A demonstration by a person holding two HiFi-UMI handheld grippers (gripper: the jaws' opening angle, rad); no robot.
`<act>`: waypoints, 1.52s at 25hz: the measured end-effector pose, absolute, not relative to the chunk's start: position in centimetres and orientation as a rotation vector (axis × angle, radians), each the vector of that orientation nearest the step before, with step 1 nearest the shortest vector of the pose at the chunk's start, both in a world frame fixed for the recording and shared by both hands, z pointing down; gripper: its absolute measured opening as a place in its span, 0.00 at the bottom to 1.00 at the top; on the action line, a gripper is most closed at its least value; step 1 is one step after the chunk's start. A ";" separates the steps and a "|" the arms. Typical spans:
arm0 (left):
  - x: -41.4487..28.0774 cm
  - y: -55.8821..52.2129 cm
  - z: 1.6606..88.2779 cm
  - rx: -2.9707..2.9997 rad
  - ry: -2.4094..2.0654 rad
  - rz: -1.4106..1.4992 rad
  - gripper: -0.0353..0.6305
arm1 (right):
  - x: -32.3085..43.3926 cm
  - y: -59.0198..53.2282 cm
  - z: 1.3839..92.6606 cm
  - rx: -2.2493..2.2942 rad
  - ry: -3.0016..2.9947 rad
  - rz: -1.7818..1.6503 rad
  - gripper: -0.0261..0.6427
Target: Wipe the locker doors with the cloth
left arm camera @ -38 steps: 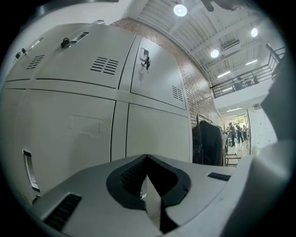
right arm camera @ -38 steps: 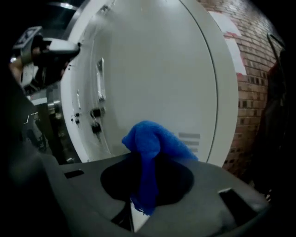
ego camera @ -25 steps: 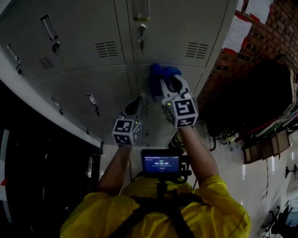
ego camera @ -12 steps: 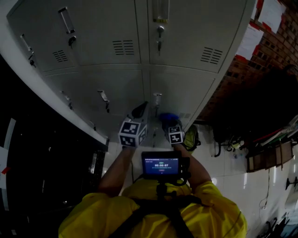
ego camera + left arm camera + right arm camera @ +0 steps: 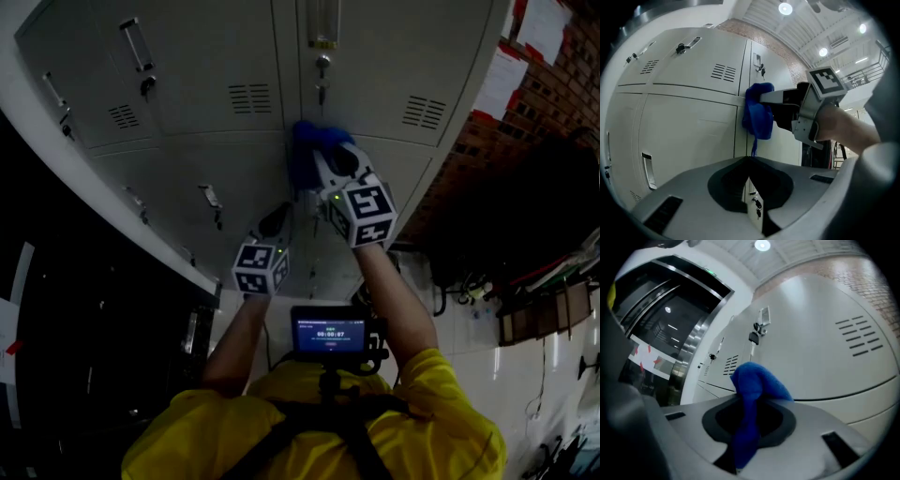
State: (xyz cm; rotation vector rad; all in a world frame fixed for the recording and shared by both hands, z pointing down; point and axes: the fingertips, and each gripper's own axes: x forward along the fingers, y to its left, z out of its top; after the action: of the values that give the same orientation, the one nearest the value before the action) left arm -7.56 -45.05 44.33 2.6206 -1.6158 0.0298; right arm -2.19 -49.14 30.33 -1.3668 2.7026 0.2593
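Between the right jaws: a blue cloth (image 5: pixel 749 394), clamped by the right gripper (image 5: pixel 747 420); its bunched top rises past the tips and its tail hangs back through the gap.
Cloth on the door: pressed to the grey locker doors (image 5: pixel 375 66) at the seam between an upper and a lower door, just below a keyed lock (image 5: pixel 322 67).
Left gripper (image 5: pixel 749 161): jaws drawn together at the tips, holding nothing, just below and left of the right one; whether it touches the doors cannot be told.
Beyond the left jaws: the right gripper reaches across with the cloth, and a small lock with keys (image 5: pixel 757 210) shows through the slit.
Around: louvred vents (image 5: pixel 249 97) and a door handle (image 5: pixel 136 45) left of the jaws; a brick wall (image 5: pixel 469 159) hung with papers (image 5: pixel 502 66) to their right.
In the way: the cloth hides the right jaw tips in the head view.
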 end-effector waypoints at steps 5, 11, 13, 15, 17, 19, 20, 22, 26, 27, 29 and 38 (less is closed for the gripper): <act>-7.9 -44.6 44.1 2.633 -1.613 0.037 0.05 | -0.5 -49.7 40.9 -1.522 2.757 0.106 0.14; -8.6 -43.7 47.1 2.591 -1.590 0.107 0.05 | 0.2 -48.0 58.4 -1.652 2.902 -0.011 0.14; -8.9 -43.7 47.8 2.573 -1.586 0.119 0.05 | 0.2 -47.5 62.0 -1.688 2.904 -0.070 0.14; -9.0 -43.6 48.4 2.565 -1.583 0.131 0.05 | 0.3 -47.9 65.2 -1.696 2.892 -0.205 0.14; -9.0 -43.5 48.9 2.565 -1.573 0.145 0.05 | 0.3 -48.9 68.7 -1.736 2.933 -0.295 0.14; -8.8 -43.5 49.5 2.559 -1.560 0.155 0.05 | 0.7 -49.8 71.8 -1.797 2.958 -0.385 0.14; -8.8 -43.5 49.7 2.554 -1.559 0.156 0.05 | 0.8 -49.8 72.2 -1.794 2.957 -0.412 0.14; -9.0 -43.4 49.8 2.545 -1.566 0.151 0.05 | 0.9 -48.5 70.7 -1.750 2.924 -0.426 0.14; -9.5 -43.1 49.5 2.546 -1.579 0.143 0.05 | 3.6 -43.8 60.5 -1.758 2.758 -0.336 0.14; -9.6 -43.0 49.3 2.549 -1.584 0.143 0.05 | 4.5 -42.9 57.0 -1.763 2.722 -0.275 0.14; -9.7 -42.8 48.5 2.560 -1.599 0.126 0.05 | 6.4 -41.5 50.2 -1.775 2.657 -0.131 0.14; -8.4 -41.6 46.6 2.640 -1.543 0.082 0.05 | 9.8 -39.1 41.8 -1.825 2.533 0.010 0.15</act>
State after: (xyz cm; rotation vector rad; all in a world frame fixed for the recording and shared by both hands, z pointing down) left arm -8.42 -41.59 46.56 2.6397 -1.5434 0.0816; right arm 9.82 -39.09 41.85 -1.8249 2.5329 0.0099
